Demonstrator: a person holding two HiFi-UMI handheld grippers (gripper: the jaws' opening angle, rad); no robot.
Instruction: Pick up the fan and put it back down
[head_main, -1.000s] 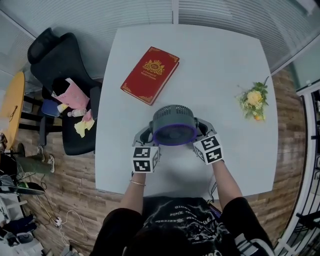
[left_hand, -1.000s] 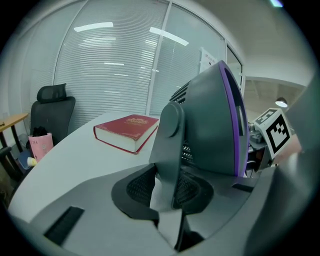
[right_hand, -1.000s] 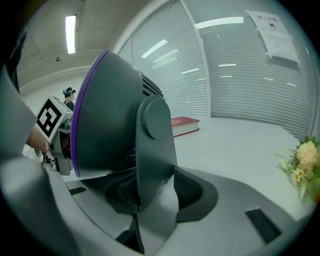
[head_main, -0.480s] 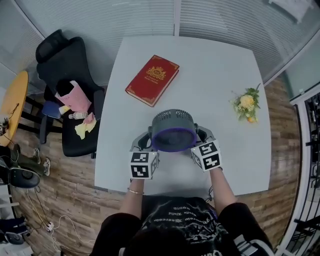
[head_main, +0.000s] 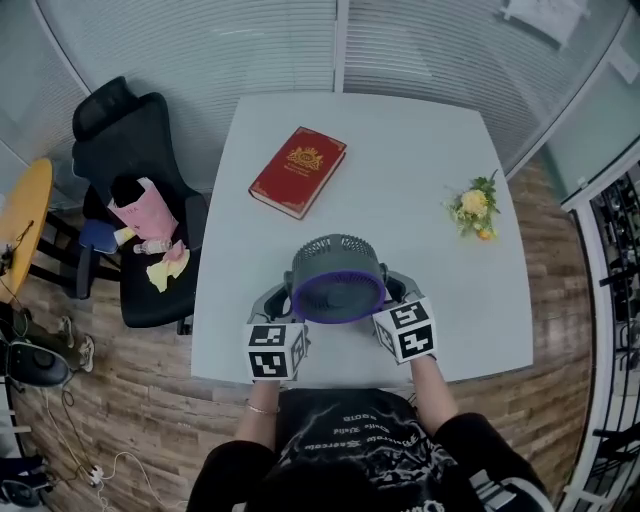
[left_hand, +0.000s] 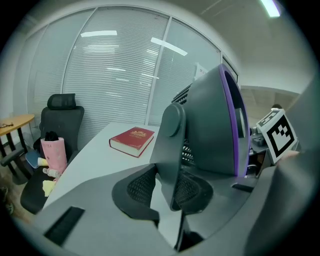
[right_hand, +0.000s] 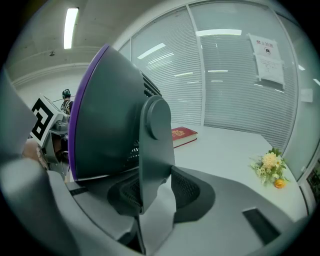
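Observation:
A grey fan (head_main: 338, 278) with a purple front ring hangs above the white table (head_main: 400, 150), tilted face up. My left gripper (head_main: 280, 296) is shut on the fan's left side bracket (left_hand: 170, 150), which stands between its mesh pads. My right gripper (head_main: 400, 290) grips the right side bracket (right_hand: 155, 150). Its jaws are closing with the bracket between them. In the left gripper view the fan (left_hand: 210, 130) fills the right half. In the right gripper view the fan (right_hand: 110, 120) fills the left half. Its base is hidden.
A red book (head_main: 298, 170) lies at the table's far left. A small bunch of yellow flowers (head_main: 470, 208) lies at the right. A black office chair (head_main: 130, 200) with a pink bag stands left of the table. Glass walls with blinds stand behind.
Both grippers have risen with the fan between them and drawn back toward the table's near edge. The book and the flowers have stayed put.

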